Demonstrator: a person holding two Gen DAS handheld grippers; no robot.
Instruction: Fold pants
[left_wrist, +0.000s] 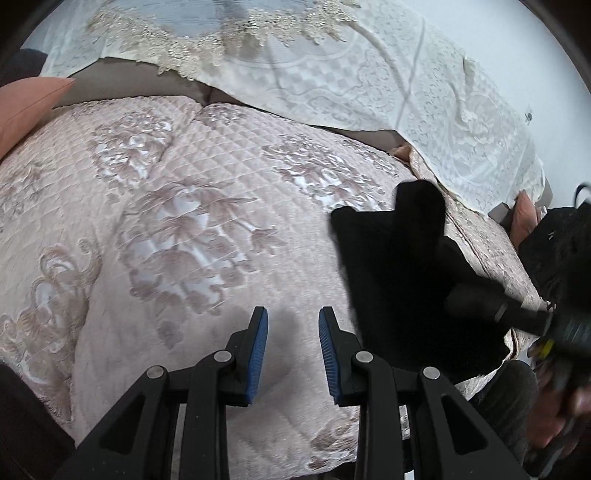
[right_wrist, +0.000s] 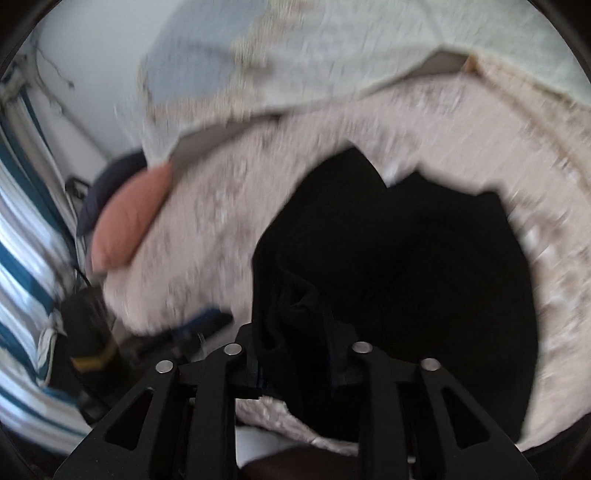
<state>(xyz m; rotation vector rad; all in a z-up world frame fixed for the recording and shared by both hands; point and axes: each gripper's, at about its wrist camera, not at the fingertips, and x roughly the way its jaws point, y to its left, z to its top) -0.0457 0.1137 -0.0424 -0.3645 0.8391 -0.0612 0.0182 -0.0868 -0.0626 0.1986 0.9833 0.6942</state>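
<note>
The black pants lie bunched on the pink quilted bedspread, near its lower right edge. A raised fold of the cloth fills my right gripper and hides the pads; the jaws stand narrow on it. The right wrist view is blurred. In the left wrist view the pants lie to the right. My left gripper hovers open over bare quilt to their left, blue pads apart with nothing between them. The right tool's dark body reaches onto the pants from the right edge.
A white lace cover drapes the back of the bed. A salmon pillow sits at the far left, again as the pillow in the right wrist view. A blue-striped curtain hangs at left. A hand shows at lower right.
</note>
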